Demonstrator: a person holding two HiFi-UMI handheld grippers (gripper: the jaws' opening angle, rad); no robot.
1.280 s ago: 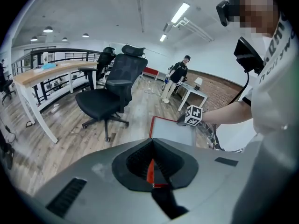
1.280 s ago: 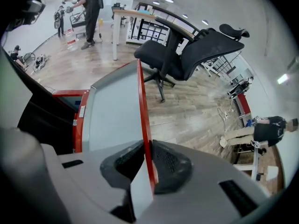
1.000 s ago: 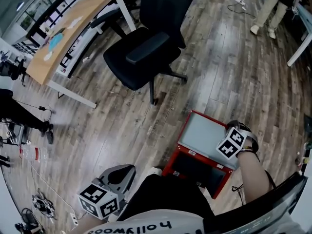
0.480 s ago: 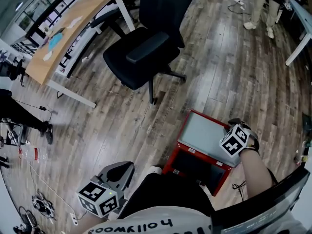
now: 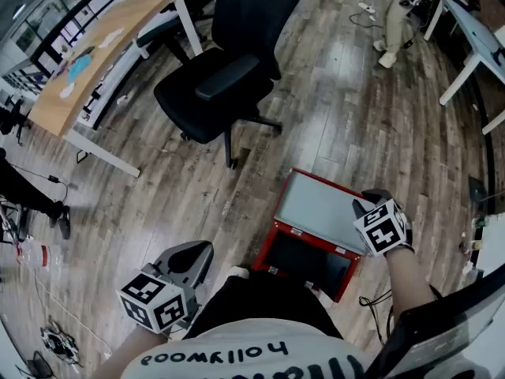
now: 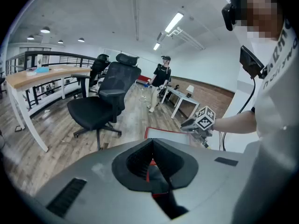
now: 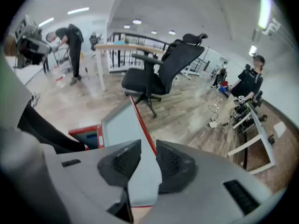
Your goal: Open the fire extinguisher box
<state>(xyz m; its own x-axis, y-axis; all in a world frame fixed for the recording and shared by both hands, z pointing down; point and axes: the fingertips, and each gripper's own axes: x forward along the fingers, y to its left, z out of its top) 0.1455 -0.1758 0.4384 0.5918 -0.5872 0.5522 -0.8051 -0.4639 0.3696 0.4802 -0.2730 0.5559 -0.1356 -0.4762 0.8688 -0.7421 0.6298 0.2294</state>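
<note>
- The fire extinguisher box [image 5: 265, 253] lies flat on the wood floor [image 5: 158, 188] right at my feet, between my two grippers. It is a red rectangle, and in the head view its long axis runs left to right, dipping a little to the right.
- Its mouth faces up. The lid [image 5: 319, 208] is swung up off the far long side, grey panel showing inside a red frame.
- My right gripper [image 5: 364, 205] sits at the lid's far right corner. Its jaws have just been opening and now stand partly apart, with the lid's red edge running between the pads [image 7: 170, 163]. I can't tell whether either pad touches it.
- My left gripper [image 5: 192, 256] hangs off to the left of the box, jaws closed together on nothing.
- The box's inside is dark and I can't make out what it holds.
- My dark trouser leg [image 5: 260, 310] covers the near edge.
- In the left gripper view my own gripper hides most of the box, leaving only the lid's top.
- A black office chair [image 5: 213, 85] stands well beyond the box.
</note>
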